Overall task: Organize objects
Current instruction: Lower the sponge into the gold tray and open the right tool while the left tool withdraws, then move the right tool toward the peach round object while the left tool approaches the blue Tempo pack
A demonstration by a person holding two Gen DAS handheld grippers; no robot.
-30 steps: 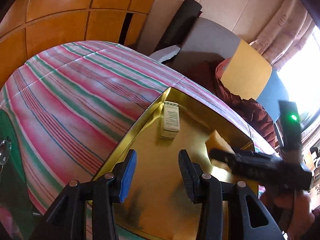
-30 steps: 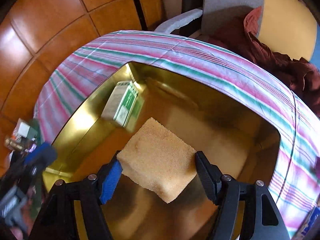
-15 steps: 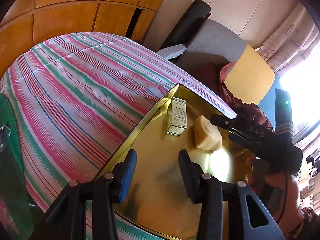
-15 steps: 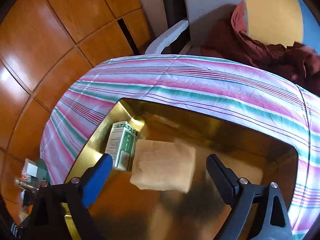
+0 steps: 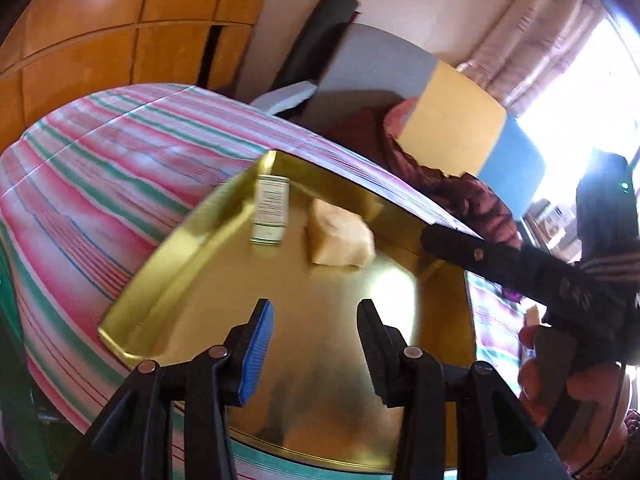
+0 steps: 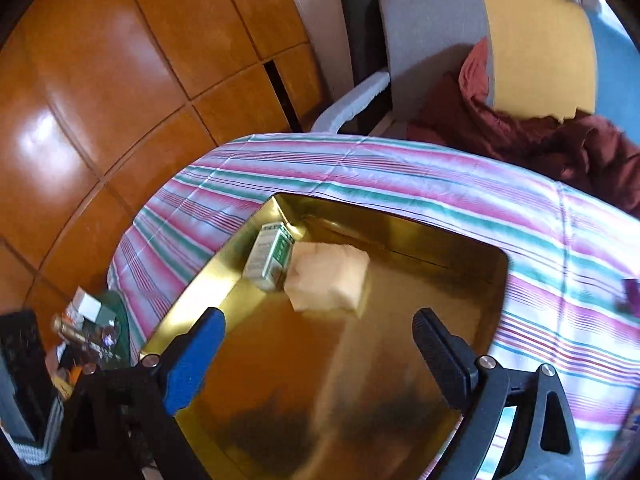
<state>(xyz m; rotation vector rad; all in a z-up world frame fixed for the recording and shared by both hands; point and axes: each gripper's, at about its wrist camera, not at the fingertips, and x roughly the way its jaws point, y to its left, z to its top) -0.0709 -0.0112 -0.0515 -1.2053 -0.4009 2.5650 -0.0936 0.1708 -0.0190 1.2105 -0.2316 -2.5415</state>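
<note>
Sponge (image 6: 327, 276): pale yellow-tan block, roughly rectangular, coarse porous face, corners softened. Lies flat on the floor of the tray, ahead of the right jaws and a little toward their blue-padded side, clear of both fingers. Rests just beside the box, touching or nearly so; cannot tell which. In the left view, sponge (image 5: 340, 238) sits ahead of the left jaws, roughly in line with the gap.

Box (image 6: 270, 256): small carton, green and white print, lying on its side near the tray's far corner, ahead of the right jaws' blue-padded finger. In the left view, box (image 5: 271, 210) shows a white label face with fine text too small to read.

Tray (image 6: 460, 264): gold, mirror-shiny, shallow raised rim, rounded corners; spreads beneath and ahead of both pairs of jaws. Rests on the cloth.

Cloth (image 6: 400, 184): striped pink, green and white, covering the table around the tray.

Right gripper (image 6: 318, 346): jaws wide apart, nothing between them, held above the tray floor short of the sponge.

Left gripper (image 5: 314, 334): jaws parted moderately, nothing between them, held over the near part of the tray.

Armchair (image 6: 436, 32): grey, yellow and blue panels, beyond the table, dark red fabric heaped on the seat.
</note>
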